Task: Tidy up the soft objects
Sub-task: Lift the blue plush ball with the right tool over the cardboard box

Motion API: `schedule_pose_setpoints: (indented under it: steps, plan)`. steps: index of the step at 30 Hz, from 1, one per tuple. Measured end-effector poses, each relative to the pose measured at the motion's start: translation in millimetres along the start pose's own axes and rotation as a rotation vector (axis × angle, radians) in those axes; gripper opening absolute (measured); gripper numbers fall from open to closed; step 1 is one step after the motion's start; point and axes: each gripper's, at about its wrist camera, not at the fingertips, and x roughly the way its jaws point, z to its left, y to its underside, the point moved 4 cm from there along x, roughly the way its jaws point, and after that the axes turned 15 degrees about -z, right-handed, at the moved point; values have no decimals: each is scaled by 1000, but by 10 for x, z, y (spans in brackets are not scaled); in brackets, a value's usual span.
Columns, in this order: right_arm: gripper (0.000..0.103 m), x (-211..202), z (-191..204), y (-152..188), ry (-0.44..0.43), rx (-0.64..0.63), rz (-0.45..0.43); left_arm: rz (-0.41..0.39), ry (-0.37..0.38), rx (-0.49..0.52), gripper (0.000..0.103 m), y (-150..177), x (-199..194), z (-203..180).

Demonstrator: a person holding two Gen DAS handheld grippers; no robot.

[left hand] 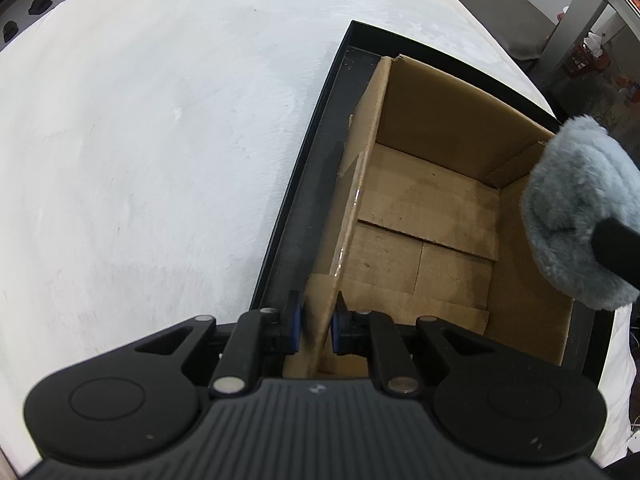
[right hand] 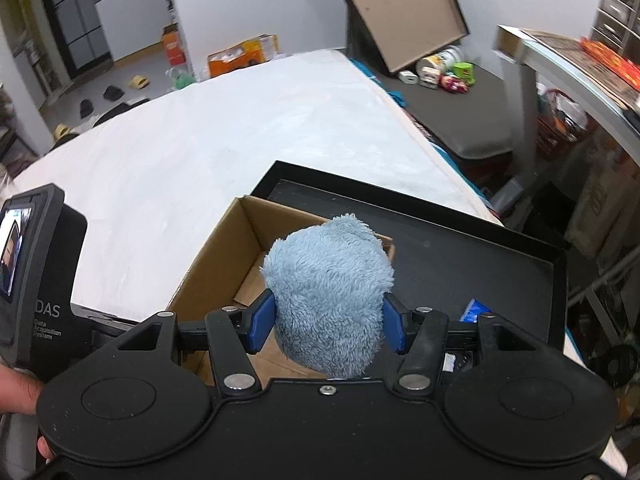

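An open cardboard box (left hand: 432,208) stands in a black tray (left hand: 316,184) on the white table (left hand: 140,140). My left gripper (left hand: 318,324) is shut on the box's near left wall, one blue pad on each side of the cardboard. A fluffy pale blue soft toy (right hand: 328,296) hangs above the box (right hand: 224,256), squeezed between the blue pads of my right gripper (right hand: 328,322). In the left wrist view the same toy (left hand: 576,208) shows at the right edge over the box's right wall, with a black finger (left hand: 616,248) across it. The box floor looks bare.
The tray (right hand: 460,256) reaches right of the box and holds a small blue packet (right hand: 474,312). The table's right edge (right hand: 440,152) drops to a dark mat with toys (right hand: 452,76). A hand (right hand: 20,392) and the other gripper's screen unit (right hand: 36,280) sit at left.
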Motion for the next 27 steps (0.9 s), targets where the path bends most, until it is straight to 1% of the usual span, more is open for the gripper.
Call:
schedule_pose_setpoints:
  steps: [10, 19, 24, 27]
  plan:
    - [54, 158, 183, -42, -52, -106, 25, -3, -8, -8, 13, 20, 2, 7]
    - [54, 282, 284, -38, -99, -190, 46, -14, -33, 30, 13, 64, 4, -79]
    - [54, 306, 393, -47, -147, -273, 34, -13, -34, 28, 13, 64, 8, -88]
    - [54, 356, 451, -63, -161, -314, 33, -9, -30, 20, 13, 57, 12, -72]
